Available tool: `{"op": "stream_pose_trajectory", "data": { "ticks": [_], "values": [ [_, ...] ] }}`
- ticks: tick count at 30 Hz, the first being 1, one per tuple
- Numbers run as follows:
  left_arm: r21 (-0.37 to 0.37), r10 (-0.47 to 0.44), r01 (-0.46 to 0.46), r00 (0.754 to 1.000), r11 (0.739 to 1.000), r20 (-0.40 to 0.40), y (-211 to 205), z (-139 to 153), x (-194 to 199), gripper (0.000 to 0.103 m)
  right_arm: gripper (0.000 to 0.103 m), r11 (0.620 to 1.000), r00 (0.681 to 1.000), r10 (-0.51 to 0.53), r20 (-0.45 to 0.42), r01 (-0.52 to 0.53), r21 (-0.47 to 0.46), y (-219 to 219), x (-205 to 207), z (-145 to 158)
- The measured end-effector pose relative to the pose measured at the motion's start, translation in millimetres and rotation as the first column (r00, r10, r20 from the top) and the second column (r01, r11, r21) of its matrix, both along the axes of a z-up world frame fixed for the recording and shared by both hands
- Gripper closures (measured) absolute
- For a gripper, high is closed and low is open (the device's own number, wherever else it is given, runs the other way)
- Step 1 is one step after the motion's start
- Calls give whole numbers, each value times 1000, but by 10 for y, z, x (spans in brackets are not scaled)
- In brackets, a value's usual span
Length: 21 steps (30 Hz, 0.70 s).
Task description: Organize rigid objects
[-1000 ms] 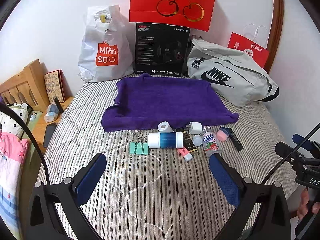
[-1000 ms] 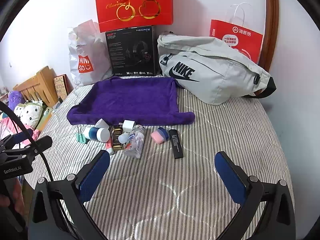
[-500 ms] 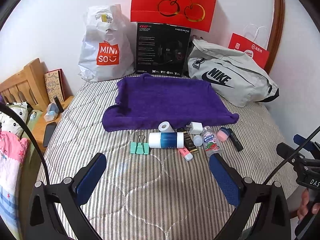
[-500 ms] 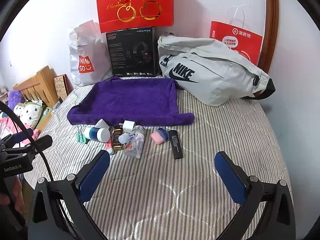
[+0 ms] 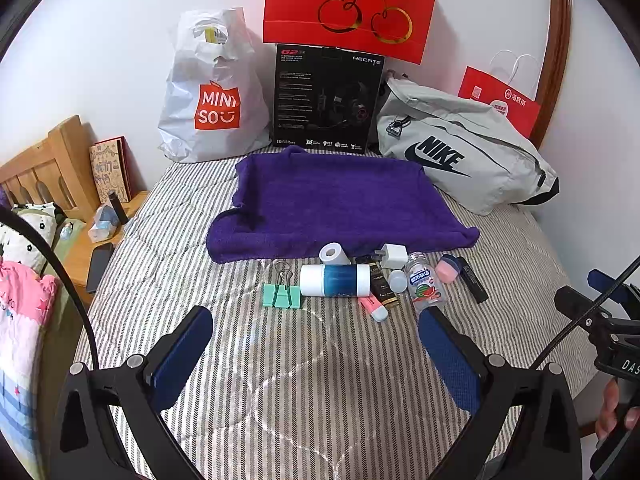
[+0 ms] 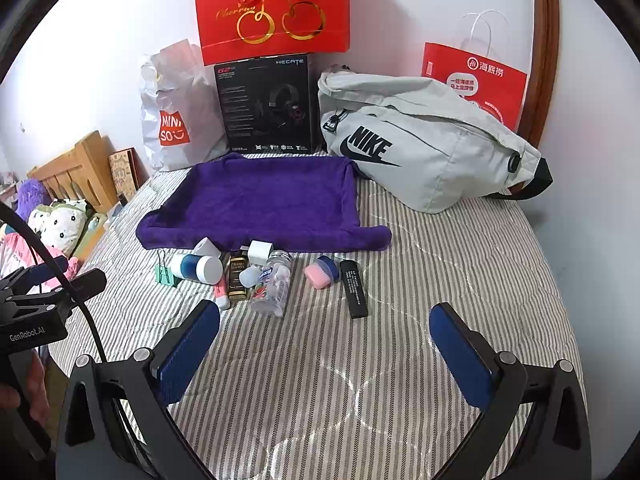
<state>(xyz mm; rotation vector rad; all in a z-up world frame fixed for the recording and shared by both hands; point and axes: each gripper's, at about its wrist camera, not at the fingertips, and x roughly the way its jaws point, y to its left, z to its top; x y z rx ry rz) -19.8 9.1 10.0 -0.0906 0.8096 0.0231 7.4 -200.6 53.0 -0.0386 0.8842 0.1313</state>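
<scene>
A row of small objects lies on the striped bed in front of a purple towel point(image 5: 340, 204) point(image 6: 260, 200): a green binder clip point(image 5: 281, 294) point(image 6: 164, 274), a white-and-blue cylinder point(image 5: 335, 280) point(image 6: 198, 268), a clear bottle point(image 5: 426, 286) point(image 6: 272, 284), a pink-and-blue case point(image 5: 447, 269) point(image 6: 320, 273), a black bar point(image 5: 472, 280) point(image 6: 353, 289), a white cube point(image 5: 394, 255) point(image 6: 260, 251) and a tape roll point(image 5: 333, 254). My left gripper point(image 5: 316, 350) hovers open short of the cylinder. My right gripper point(image 6: 325, 344) hovers open short of the black bar. Neither holds anything.
Along the wall stand a white Miniso bag point(image 5: 212, 92), a black headset box point(image 5: 326, 100), red gift bags point(image 5: 352, 4) and a grey Nike bag point(image 5: 464, 156). A wooden headboard point(image 5: 44, 168) and bedside clutter lie left. Bare striped bedding point(image 6: 320, 380) spreads under both grippers.
Both views have shifted very slightly; the objects sit a touch lower in frame. Nothing on the bed has moved and both grippers stay open.
</scene>
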Motion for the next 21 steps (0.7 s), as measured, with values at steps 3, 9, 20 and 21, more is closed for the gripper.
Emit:
{"op": "stream_pose_trajectory", "data": {
  "ticks": [3,9,20,21],
  "values": [
    [-5,-4,4,1000,1000,-2,16,-11,2,0,0,1000,1000,-3,0,3,1,0,6,-1],
    [0,-8,8,1000,1000,-14,14,-61,62,0,0,1000,1000,-7,-10,7,4,-38,78,-31],
    [20,-4,5,999,1000,-51,76,-335,293,0,0,1000,998,-26,-56,26,2,-173,257,-251],
    [27,-5,7,998,1000,-56,84,-380,324,0,0,1000,998,-27,-61,27,0,-178,267,-273]
  ]
}}
